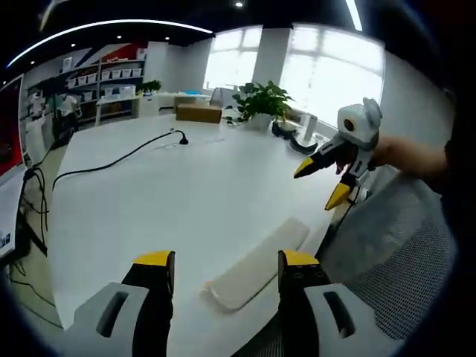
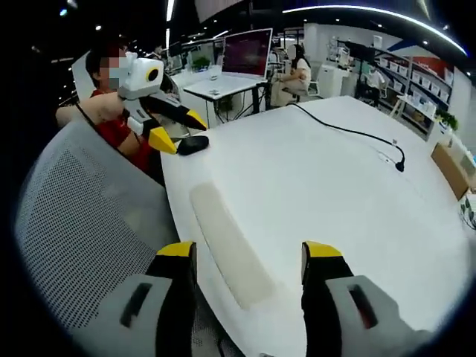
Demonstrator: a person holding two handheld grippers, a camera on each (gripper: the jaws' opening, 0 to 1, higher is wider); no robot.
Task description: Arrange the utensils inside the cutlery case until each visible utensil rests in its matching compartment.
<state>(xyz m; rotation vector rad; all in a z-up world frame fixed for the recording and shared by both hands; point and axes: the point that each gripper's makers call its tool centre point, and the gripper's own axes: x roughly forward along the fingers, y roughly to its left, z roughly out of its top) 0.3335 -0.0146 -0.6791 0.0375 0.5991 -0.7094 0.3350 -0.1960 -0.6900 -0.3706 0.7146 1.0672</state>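
Note:
A long, flat, cream-coloured cutlery case (image 1: 256, 264) lies shut on the white table (image 1: 171, 201), near its edge. In the left gripper view my left gripper (image 1: 225, 260) is open just in front of the case's near end, nothing between its jaws. My right gripper (image 1: 326, 183) hovers open above the table edge at the right. In the right gripper view the case (image 2: 227, 238) runs up between the open jaws of my right gripper (image 2: 249, 251). My left gripper (image 2: 181, 130) hangs open over the table's far-left corner.
A grey mesh chair back (image 1: 394, 245) (image 2: 82, 223) stands against the table edge beside the case. A black mouse (image 2: 192, 144) lies at the corner. A black cable (image 1: 119, 158) with a small microphone crosses the table. A plant (image 1: 260, 100) and cardboard box (image 1: 198, 113) sit far off.

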